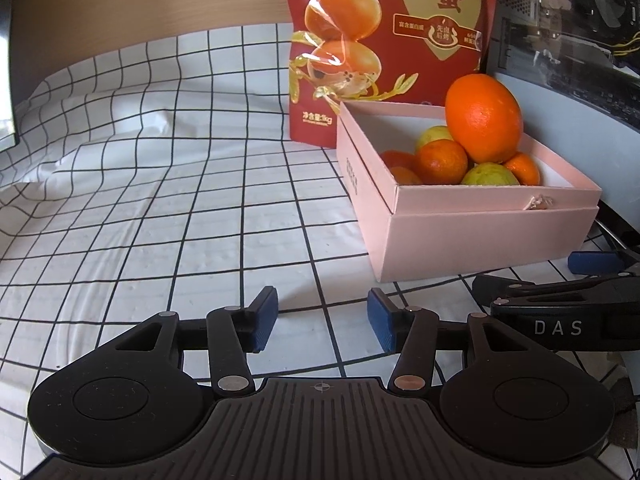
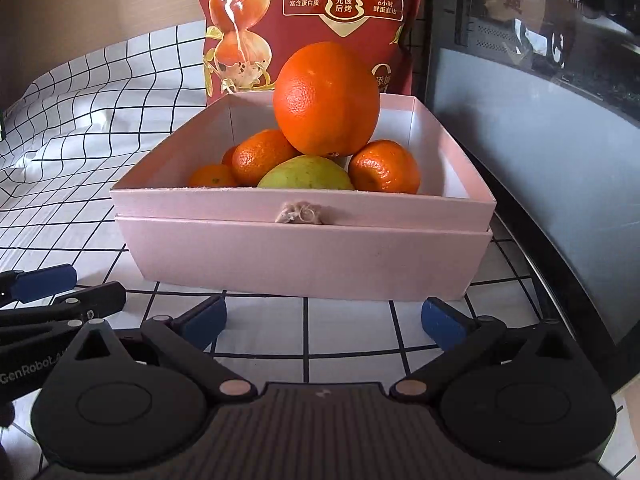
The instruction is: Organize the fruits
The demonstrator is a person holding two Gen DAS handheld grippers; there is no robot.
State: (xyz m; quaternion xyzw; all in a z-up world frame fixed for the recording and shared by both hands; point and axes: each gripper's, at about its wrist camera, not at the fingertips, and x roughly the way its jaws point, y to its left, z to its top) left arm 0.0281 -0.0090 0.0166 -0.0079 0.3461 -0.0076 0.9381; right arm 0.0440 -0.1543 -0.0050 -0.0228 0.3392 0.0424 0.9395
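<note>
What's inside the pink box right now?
The pink box holds a big orange atop small tangerines and a green-yellow fruit. Its floor and any lower fruit are hidden.

Matt paper box (image 2: 304, 248); glossy foil bag (image 1: 384, 40)

the red bag (image 1: 384, 40) reads "净含量:1kg" and "先卤后烤"; the right tool (image 1: 560, 320) reads "das".

- Pink box (image 2: 304, 248): the landmark.
- Inside it: bright orange big orange (image 2: 326, 98), darker orange mandarins (image 2: 384, 166), yellow-green pear (image 2: 306, 178).
- Under it: white tablecloth (image 1: 160, 200), black grid.
- Behind it: red-and-gold bag (image 1: 384, 40).
</note>
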